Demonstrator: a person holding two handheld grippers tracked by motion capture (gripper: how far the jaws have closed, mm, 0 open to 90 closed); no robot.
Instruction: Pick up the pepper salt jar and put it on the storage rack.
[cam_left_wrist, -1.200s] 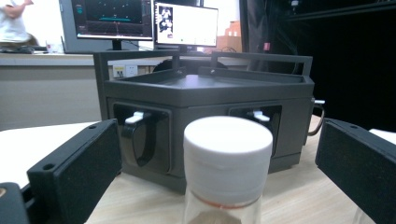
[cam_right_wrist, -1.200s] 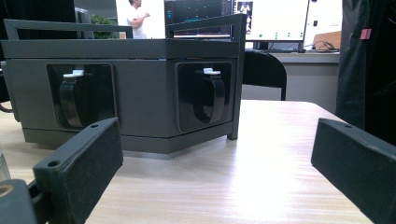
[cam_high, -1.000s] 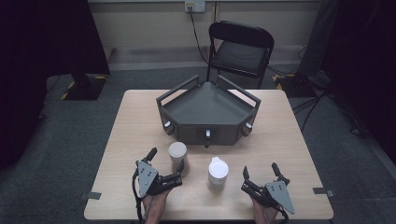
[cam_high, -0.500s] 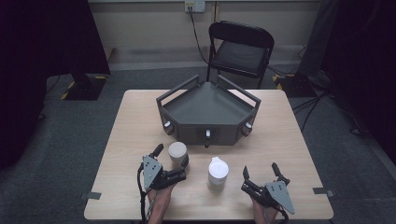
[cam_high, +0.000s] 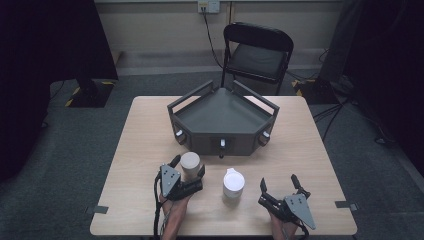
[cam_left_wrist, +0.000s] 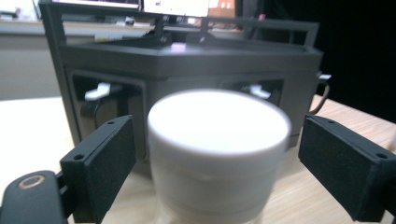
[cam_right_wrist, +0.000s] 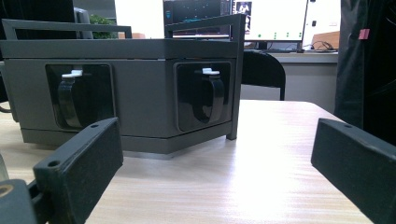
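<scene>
Left gripper (cam_high: 186, 171) straddles the tan cup (cam_high: 190, 164), which stands upright on the surface (cam_high: 140, 150) just in front of the grey angular box (cam_high: 220, 120); its jaws have just been closing, cup between them, a gap visible each side in the left gripper view. Right gripper (cam_high: 281, 190) rests near the front edge, jaws wide and empty, the white lidded cup (cam_high: 233, 183) between the two grippers.

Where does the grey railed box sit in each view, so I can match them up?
High view: grey box at the table's centre, beyond the beige cup.
Left gripper view: across the upper half, right behind the beige cup.
Right gripper view: left and centre.
Shared landmark: the wooden tabletop under it.
</scene>
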